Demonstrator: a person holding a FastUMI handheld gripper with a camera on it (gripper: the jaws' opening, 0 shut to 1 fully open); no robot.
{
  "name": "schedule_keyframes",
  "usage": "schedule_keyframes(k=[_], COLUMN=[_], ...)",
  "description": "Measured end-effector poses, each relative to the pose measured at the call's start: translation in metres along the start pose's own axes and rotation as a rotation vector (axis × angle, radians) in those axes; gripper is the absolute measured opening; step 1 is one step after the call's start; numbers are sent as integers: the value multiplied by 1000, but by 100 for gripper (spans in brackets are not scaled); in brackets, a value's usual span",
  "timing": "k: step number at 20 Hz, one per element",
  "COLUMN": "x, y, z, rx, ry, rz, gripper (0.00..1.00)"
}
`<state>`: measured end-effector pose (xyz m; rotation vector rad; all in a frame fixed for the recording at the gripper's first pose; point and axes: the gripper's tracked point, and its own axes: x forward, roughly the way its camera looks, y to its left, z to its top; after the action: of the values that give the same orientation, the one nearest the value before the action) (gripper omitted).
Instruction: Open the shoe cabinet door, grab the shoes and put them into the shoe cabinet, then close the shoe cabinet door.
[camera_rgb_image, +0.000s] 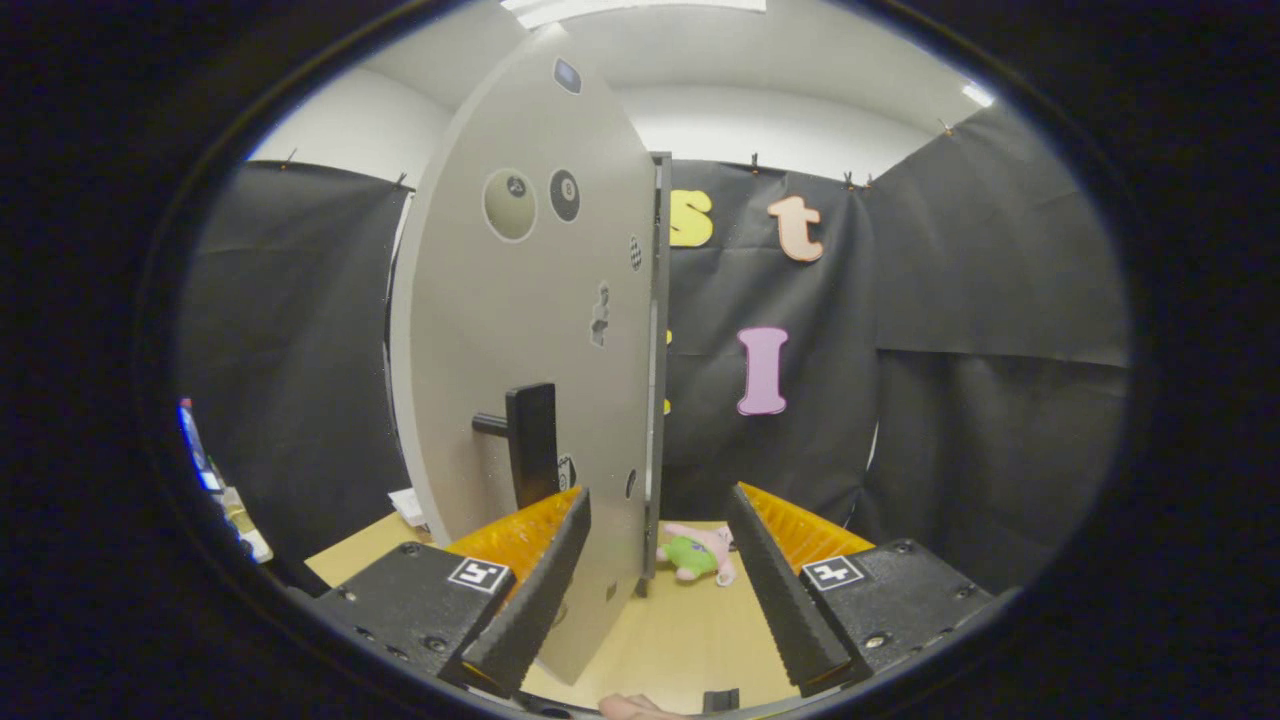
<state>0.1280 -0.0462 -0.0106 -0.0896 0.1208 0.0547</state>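
- Standing wide apart, the gripper (655, 520) fingers hold nothing; the tall pale grey cabinet door (530, 330) rises between and just ahead of them, its free edge nearest.
- Upright, the door's long axis runs vertically, and it is seen nearly edge-on, its face turned left.
- Its black bar handle (530, 440) sits just above the left finger (535, 590).
- Moving the door well likely means pressing squarely near the handle and following the hinge's arc.
- A small pink-and-green soft shoe (700, 555) lies on the light wooden tabletop (670, 640) beyond the fingers.

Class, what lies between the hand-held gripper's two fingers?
Gripper view: the grey cabinet door's free edge and bare wooden tabletop; the hand-held gripper is open.
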Motion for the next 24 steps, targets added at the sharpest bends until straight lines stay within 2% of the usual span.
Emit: schedule_keyframes(k=[3,9,17,24], x=[0,10,35,71], y=[14,48,91,162], z=[2,-4,-13,-20], rx=[-14,-7,-60,-65], ry=[-6,-3,11,31], rz=[-24,6,-26,35], gripper=[92,90,90,91])
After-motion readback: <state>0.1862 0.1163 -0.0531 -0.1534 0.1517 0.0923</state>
